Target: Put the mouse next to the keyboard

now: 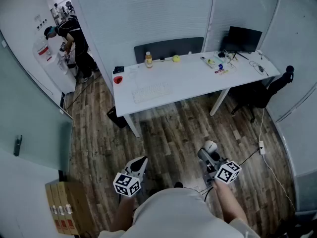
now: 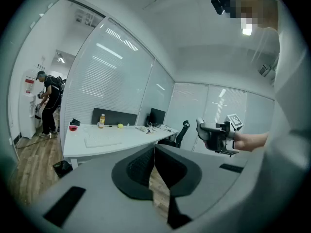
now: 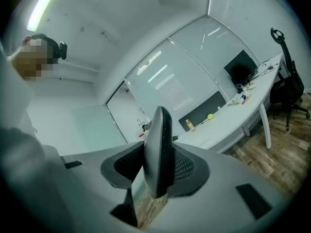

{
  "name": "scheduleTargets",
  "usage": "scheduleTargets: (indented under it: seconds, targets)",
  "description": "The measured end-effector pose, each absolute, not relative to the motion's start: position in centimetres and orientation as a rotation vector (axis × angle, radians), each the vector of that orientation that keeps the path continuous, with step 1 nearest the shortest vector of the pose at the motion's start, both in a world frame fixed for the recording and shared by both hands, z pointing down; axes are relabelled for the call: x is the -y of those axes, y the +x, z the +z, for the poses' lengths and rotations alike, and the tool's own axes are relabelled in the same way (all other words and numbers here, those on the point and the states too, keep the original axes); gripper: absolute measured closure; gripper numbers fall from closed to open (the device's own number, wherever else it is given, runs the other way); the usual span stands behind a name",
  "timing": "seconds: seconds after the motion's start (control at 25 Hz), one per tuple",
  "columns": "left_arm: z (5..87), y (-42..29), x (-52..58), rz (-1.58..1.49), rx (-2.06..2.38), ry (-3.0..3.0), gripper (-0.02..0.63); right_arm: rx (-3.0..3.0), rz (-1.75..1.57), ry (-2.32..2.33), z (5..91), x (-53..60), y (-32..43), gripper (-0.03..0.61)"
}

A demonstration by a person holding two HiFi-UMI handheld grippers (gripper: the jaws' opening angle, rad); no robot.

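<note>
Right tongs (image 3: pixel 156 168) pinch mouse (image 3: pixel 156 130). Left tongs (image 2: pixel 154 163) pressed together. Keyboard (image 1: pixel 151 91) near bench (image 1: pixel 198 79) front edge, bare top right of it. Wide floor (image 1: pixel 173 133) between tongs and bench.

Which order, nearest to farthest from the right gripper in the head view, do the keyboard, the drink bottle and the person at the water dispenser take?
1. Keyboard, at the near edge of the table.
2. Drink bottle, at the table's far edge, behind the keyboard.
3. Person, far upper left, well past the table.
</note>
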State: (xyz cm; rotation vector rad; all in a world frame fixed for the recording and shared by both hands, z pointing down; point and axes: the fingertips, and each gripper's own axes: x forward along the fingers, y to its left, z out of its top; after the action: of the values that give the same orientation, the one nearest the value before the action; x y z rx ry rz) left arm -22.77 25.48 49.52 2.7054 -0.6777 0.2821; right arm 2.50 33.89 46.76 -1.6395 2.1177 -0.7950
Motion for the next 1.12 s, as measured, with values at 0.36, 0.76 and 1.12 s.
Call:
scheduleTargets:
  seconds: [0.36, 0.76, 1.12]
  targets:
    - [49.6, -21.8, -26.0, 0.288, 0.693, 2.704, 0.594, -2.122, -0.792, -1.599, 46.6, -34.2, 3.4, 0.425]
    - [49.8, -20.0, -26.8, 0.296, 0.727, 2.694, 0.594, -2.119, -0.806, -1.518, 46.7, -34.3, 5.3, 0.425]
    - [50.3, -17.5, -27.0, 0.294, 0.789, 2.676, 0.594, -2.168, -0.814, -1.468, 47.1, -33.9, 8.2, 0.425]
